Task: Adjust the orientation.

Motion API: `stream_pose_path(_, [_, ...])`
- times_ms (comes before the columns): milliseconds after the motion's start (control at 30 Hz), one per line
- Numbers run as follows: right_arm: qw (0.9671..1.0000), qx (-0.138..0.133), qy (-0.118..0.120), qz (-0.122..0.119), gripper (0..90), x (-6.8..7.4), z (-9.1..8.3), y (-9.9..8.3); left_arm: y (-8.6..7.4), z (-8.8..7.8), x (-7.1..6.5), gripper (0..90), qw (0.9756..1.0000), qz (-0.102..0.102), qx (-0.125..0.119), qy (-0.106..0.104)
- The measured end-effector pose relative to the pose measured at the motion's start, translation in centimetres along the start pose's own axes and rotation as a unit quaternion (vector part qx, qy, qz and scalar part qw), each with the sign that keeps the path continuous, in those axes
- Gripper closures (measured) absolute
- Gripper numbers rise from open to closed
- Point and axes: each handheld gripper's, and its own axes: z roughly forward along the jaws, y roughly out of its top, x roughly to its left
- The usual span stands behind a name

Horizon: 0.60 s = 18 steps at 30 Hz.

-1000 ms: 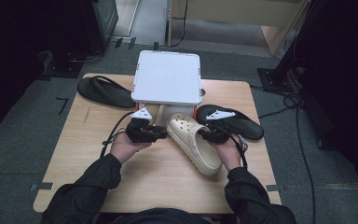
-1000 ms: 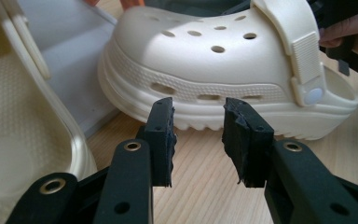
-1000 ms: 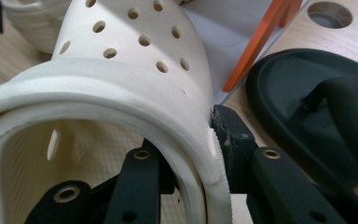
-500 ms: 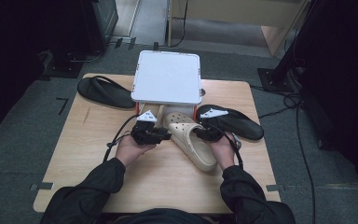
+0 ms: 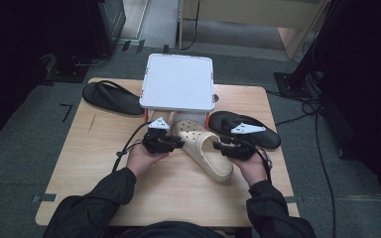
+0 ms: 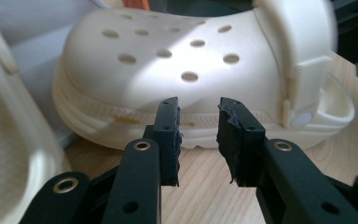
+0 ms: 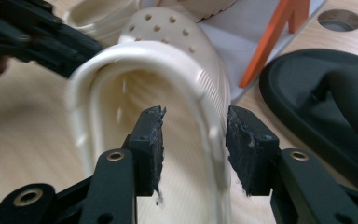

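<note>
The cream clog (image 5: 204,148) is flanked by both grippers: the left gripper (image 6: 198,135) has been narrowing (nothing gripped), while the right gripper (image 7: 193,144) has been opening around the clog's rim.

High view overlooks table; gripper views closely share the clog (image 5: 206,151).

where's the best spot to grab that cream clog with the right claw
Probably the side wall of the cream clog by its heel opening, coming from the person's right. In the right gripper view that thin upright rim stands between the right claw, whose jaws have just been opening and do not press on it. The holed toe looks too broad and rounded.
</note>
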Motion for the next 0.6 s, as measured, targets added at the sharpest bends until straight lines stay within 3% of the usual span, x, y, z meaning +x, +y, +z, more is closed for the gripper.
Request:
stream_pose_path(167, [0.9999, 0.002, -0.007, -0.013, 67.7, -0.7, -2.0, -1.9, 0.1, 0.4, -0.1, 69.2, 1.0, 0.001, 0.002, -0.002])
stream_pose_path(233, [0.9999, 0.011, -0.011, -0.007, 71.3, -1.2, -2.3, -2.5, 0.0, 0.6, -0.2, 69.2, 1.0, -0.001, 0.005, -0.004])
stream_pose_path(400, [0.9994, 0.024, -0.021, 0.009, 78.8, -2.3, -1.8, -3.2, 0.0, 0.9, -0.5, 69.2, 0.9999, 0.007, 0.005, -0.008])
stream_pose_path(600, [0.9986, 0.044, -0.028, -0.001, 78.3, -2.4, -0.9, -3.6, -0.2, 1.3, -0.5, 69.5, 1.0, 0.006, 0.003, -0.006])
